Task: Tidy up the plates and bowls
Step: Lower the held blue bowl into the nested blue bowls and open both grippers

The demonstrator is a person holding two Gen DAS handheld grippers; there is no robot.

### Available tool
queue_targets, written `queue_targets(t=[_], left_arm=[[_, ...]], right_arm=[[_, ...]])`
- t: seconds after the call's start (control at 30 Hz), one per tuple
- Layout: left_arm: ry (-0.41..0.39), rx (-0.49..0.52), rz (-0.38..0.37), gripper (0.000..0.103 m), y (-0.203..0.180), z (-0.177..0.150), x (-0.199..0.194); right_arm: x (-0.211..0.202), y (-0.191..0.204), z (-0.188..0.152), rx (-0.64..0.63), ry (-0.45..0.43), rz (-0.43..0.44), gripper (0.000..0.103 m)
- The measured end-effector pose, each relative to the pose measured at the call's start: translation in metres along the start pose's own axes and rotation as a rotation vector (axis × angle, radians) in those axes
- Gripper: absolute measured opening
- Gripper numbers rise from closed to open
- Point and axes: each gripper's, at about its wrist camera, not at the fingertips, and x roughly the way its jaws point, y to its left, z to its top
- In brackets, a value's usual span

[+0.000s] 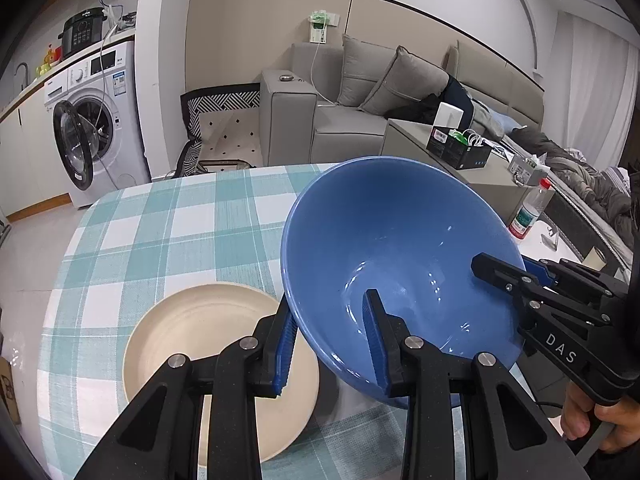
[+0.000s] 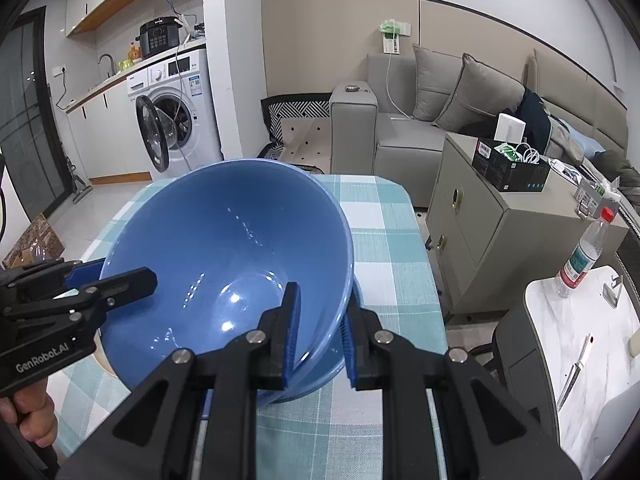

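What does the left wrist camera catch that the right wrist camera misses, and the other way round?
Only the left wrist view shows the round cream plate lying on the checked teal-and-white tablecloth, beside and partly under the bowl.

Only the right wrist view shows the white marble-patterned side table with a knife on it, and the second blue bowl beneath the held one.

Both show the glossy blue ceramic bowl, tilted and clamped on opposite rims by the left gripper and the right gripper, plus the washing machine, the grey sofa and the red-capped plastic bottle.
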Motion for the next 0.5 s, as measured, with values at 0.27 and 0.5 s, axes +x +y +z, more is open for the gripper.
queue_targets(t=[0.27, 0.5], left_arm=[[0.035, -0.003, 0.003, 0.032, 0.006, 0.0, 0.02], [0.056, -0.004, 0.015, 0.032, 0.01, 0.0, 0.035]], right_arm=[[0.012, 0.003, 0.0, -0.002, 0.028, -0.017, 0.019], [0.023, 0.009, 0.0, -0.014, 0.043, -0.034, 0.019]])
